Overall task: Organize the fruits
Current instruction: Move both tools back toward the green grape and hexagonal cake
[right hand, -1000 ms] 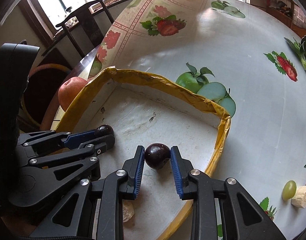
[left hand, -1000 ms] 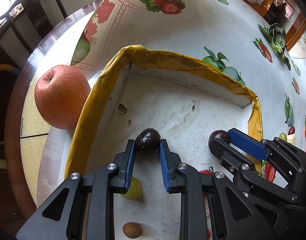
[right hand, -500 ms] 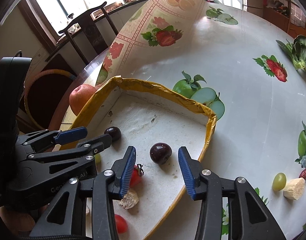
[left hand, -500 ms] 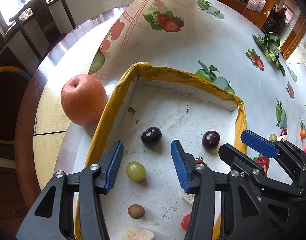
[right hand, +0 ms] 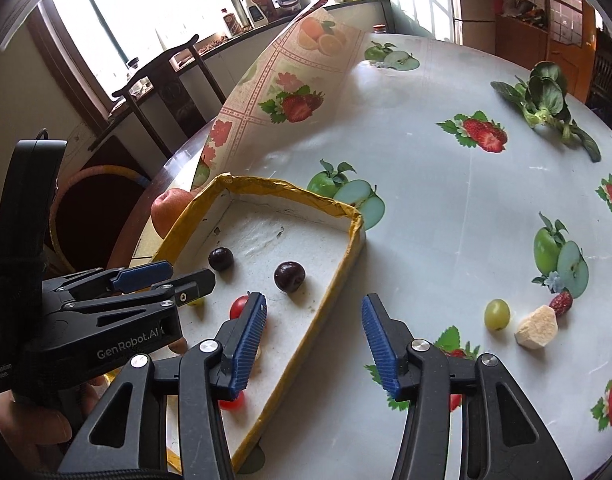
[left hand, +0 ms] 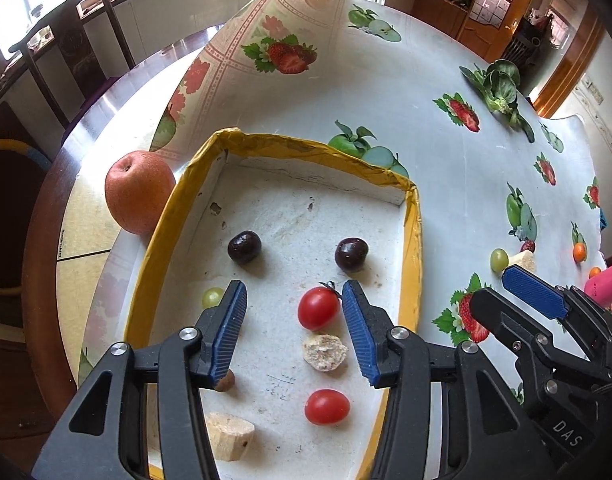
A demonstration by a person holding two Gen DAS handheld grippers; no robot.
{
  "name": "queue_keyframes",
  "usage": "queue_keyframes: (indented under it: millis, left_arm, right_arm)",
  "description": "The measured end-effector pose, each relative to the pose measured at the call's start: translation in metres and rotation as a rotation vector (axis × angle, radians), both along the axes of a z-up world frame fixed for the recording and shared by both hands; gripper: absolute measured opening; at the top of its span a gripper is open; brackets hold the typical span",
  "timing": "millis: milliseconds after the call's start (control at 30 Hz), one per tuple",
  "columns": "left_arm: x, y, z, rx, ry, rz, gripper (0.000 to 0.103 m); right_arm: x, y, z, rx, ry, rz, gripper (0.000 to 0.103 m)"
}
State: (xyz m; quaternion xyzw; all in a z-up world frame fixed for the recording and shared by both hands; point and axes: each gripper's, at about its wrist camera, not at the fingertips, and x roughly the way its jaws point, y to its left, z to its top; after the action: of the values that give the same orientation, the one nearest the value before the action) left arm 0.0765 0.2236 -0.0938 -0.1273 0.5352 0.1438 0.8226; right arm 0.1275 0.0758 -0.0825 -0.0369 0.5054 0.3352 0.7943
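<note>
**Now both grippers hang empty over the fruit tray**

Centre frame in the left wrist view, the yellow-rimmed tray [left hand: 414, 216] holds two dark cherries [left hand: 244, 246] [left hand: 351, 254], two cherry tomatoes [left hand: 318, 307] [left hand: 327, 407], a green grape [left hand: 212, 297] partly behind the left finger, and pale food chunks [left hand: 324, 352]. The left gripper [left hand: 294, 330] sits at lower centre, its blue fingers [left hand: 229, 332] spread wide, gripping nothing. At left of the tray, touching its outer wall, stands an apple [left hand: 139, 191].

Seen from the right wrist view, the right gripper [right hand: 313, 344] fills the lower centre, fingers [right hand: 379, 346] spread and empty, straddling the tray's right wall [right hand: 337, 276]. At lower right on the fruit-print counter [right hand: 425, 128], a loose grape [right hand: 496, 314], a pale chunk [right hand: 535, 332] and a red date [right hand: 561, 303] lie close together, with leafy greens [right hand: 545, 96] at upper right.
</note>
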Motion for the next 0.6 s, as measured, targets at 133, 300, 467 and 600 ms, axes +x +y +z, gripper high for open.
queue_keyframes:
  millis: [133, 300, 467, 600]
  left_arm:
    - [0.003, -0.015, 0.004, -0.012, -0.007, -0.024, 0.048]
    - [0.006, -0.036, 0.009, -0.023, -0.013, -0.057, 0.048]
    - [0.008, -0.056, 0.012, -0.034, -0.015, -0.081, 0.048]
    - [0.010, -0.071, 0.014, -0.045, -0.020, -0.105, 0.048]
  right_arm:
    - [-0.001, -0.027, 0.005, -0.002, -0.004, -0.043, 0.052]
    - [0.000, -0.061, 0.007, -0.009, -0.005, -0.097, 0.052]
    - [-0.001, -0.091, 0.005, -0.016, 0.001, -0.139, 0.052]
    - [-0.003, -0.111, 0.003, -0.018, 0.007, -0.167, 0.052]
